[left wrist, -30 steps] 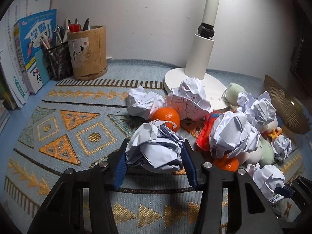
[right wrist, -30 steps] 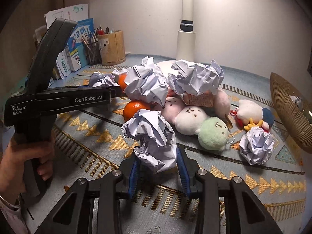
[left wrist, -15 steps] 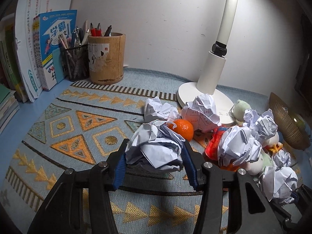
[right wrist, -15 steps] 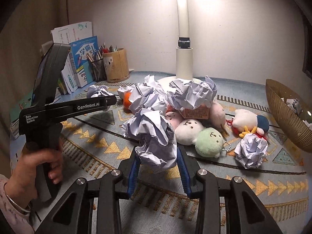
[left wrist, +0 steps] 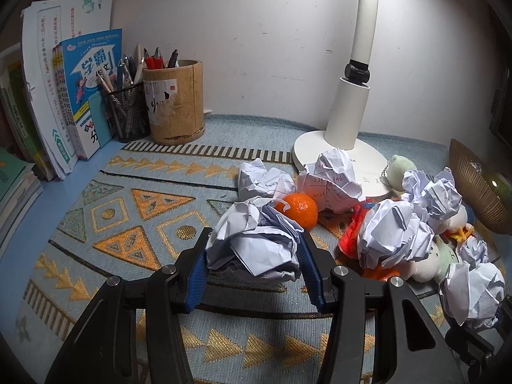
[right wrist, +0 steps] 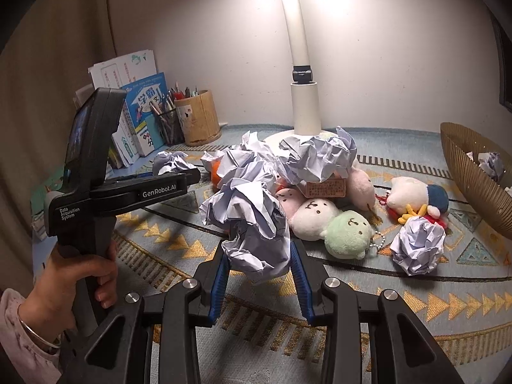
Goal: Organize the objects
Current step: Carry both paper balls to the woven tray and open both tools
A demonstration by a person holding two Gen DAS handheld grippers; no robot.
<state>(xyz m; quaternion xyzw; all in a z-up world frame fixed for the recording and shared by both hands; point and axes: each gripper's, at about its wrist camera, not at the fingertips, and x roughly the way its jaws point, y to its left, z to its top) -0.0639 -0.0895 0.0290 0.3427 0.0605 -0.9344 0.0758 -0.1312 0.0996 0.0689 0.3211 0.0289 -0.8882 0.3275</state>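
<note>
My left gripper is shut on a crumpled white paper ball and holds it above the patterned mat. My right gripper is shut on another crumpled paper ball, also lifted. A pile sits in the middle of the mat: more paper balls, an orange tangerine, and plush toys. A loose paper ball lies to the right. In the right wrist view the left gripper shows at the left, held by a hand.
A white desk lamp stands behind the pile. A woven brown basket at the right edge holds a paper ball. A bamboo pen cup, a mesh pen holder and books stand at the back left.
Both grippers have risen and drawn back from the pile, each still holding its paper ball. The pile looks smaller and farther away.
</note>
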